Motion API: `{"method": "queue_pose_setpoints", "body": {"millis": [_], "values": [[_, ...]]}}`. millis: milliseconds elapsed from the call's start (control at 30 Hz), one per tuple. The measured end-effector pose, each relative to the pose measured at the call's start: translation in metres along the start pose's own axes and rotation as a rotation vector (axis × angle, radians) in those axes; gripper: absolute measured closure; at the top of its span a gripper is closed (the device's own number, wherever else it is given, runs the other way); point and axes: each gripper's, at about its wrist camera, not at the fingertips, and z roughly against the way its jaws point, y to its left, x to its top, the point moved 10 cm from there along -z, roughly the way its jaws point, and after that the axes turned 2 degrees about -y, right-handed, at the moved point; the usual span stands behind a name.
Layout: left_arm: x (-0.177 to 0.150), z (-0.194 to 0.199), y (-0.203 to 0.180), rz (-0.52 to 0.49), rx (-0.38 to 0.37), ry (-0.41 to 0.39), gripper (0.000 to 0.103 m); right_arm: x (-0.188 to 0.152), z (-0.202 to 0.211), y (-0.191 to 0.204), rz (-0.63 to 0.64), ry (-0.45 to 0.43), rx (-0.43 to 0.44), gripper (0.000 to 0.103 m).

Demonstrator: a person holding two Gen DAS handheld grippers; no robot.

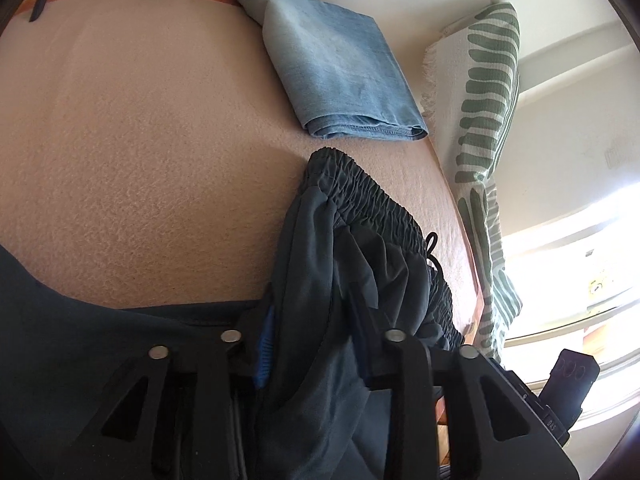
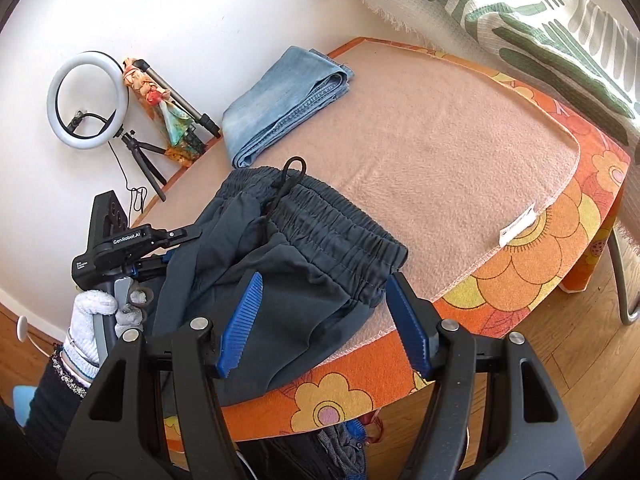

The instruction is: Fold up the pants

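Dark grey pants (image 2: 288, 248) lie nearest the lens in both views, bunched at the near edge of the counter (image 2: 460, 168), which carries a beige blanket over an orange floral cover. Their elastic waistband (image 2: 340, 232) faces the middle of the counter, with a black drawstring loop (image 2: 294, 168) on top.

At far left in the right wrist view, a white ring light (image 2: 87, 100) on a small tripod (image 2: 146, 160) stands against the wall, with a patterned cloth (image 2: 168, 116) draped on a stand beside it. Below these, a gloved hand (image 2: 100, 312) holds the left hand-held gripper (image 2: 176, 240), whose fingers reach into the left side of the pants. In the left wrist view, the left hand-held gripper (image 1: 316, 344) has pants fabric (image 1: 320, 280) bunched between its fingers, and the jaws stand narrow around that fold.

Toward the centre, folded light blue jeans (image 2: 280, 104) rest on the far part of the blanket, just beyond the waistband and apart from it.

Right of centre, the right hand-held gripper (image 2: 324, 320) stands wide, its blue ribbed pads (image 2: 240, 320) on either side of the pants' near right corner; the jaws grip nothing.

At far right, a white textile with green stripes (image 2: 520, 4) hangs beside the counter, above a wooden floor (image 2: 560, 360).
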Motion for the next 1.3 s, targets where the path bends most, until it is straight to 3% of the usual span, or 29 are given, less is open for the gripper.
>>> {"method": "queue_pose_setpoints", "body": {"millis": [133,233,400,567,733,1067,1300], "values": [[0.006,0.002,-0.016,-0.083,-0.001,-0.061,0.100,0.004,0.000,-0.003,-0.006,-0.008,-0.005,0.036],[0.006,0.012,-0.038,-0.136,-0.032,-0.095,0.100,0.008,0.002,-0.006,-0.013,-0.017,-0.005,0.036],[-0.010,0.030,-0.092,-0.316,-0.066,-0.121,0.101,0.016,0.003,-0.013,-0.061,-0.030,0.025,0.036],[-0.045,0.026,-0.132,-0.467,-0.094,-0.080,0.101,0.028,0.011,-0.009,-0.088,-0.065,0.089,0.036],[-0.088,0.000,-0.141,-0.546,-0.092,0.013,0.101,0.036,0.017,-0.006,-0.105,-0.082,0.147,0.036],[-0.134,-0.053,-0.138,-0.594,-0.055,0.129,0.101,0.026,-0.017,-0.038,-0.213,0.012,0.138,0.036],[-0.141,-0.053,-0.143,-0.565,-0.077,0.129,0.101,0.024,-0.055,-0.037,-0.133,0.107,0.075,0.034]]}}
